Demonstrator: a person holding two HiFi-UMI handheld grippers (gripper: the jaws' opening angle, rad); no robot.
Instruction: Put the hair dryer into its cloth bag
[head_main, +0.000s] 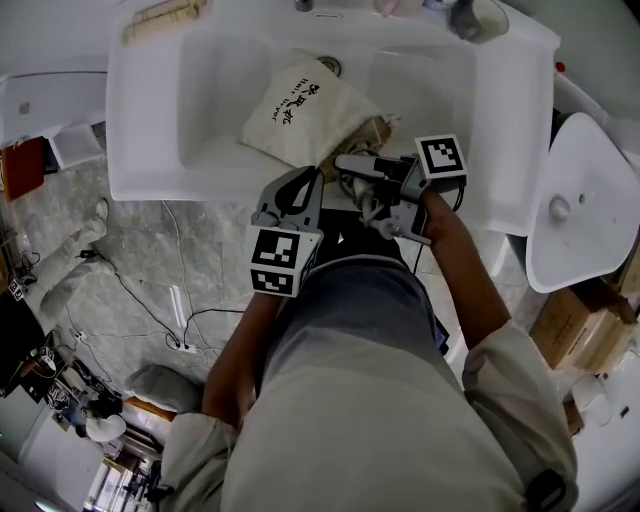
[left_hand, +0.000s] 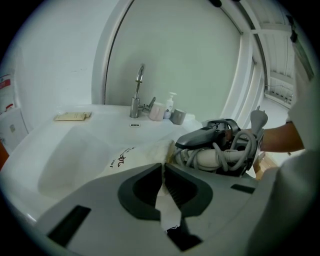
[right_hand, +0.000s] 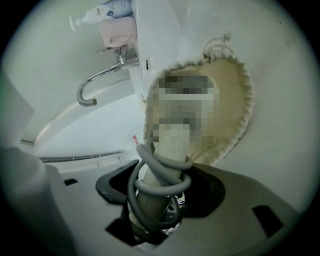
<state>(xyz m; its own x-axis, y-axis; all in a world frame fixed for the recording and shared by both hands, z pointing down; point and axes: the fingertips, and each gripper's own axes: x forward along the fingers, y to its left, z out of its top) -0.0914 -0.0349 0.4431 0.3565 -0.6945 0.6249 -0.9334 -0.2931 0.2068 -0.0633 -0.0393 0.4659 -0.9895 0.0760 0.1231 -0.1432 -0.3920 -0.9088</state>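
The cloth bag (head_main: 300, 110) is cream woven fabric, matt and slightly coarse, with a gathered hem. The sink (head_main: 150, 130) is glossy white, ceramic by its look. The faucet (left_hand: 136, 90) is polished metal. The hair dryer (left_hand: 202, 137) is smooth plastic; its cord (right_hand: 162, 186) is matt grey and rubbery. The floor (head_main: 150, 260) looks like mottled stone tile.

A white washbasin (head_main: 140, 150) fills the far side. At its back edge stands a chrome tap (left_hand: 137, 92), with a pink cup (left_hand: 157, 111), a pump bottle (left_hand: 170, 105) and a grey cup (left_hand: 178, 116) just beside it. A flat beige packet (left_hand: 73, 116) lies at its back left corner. Behind rises a pale wall with a white arched frame (left_hand: 107, 60). The floor (head_main: 150, 260) is grey marbled stone, crossed by thin cables (head_main: 150, 310). A white ceramic fixture (head_main: 585, 200) stands at right, near cardboard boxes (head_main: 580, 330).
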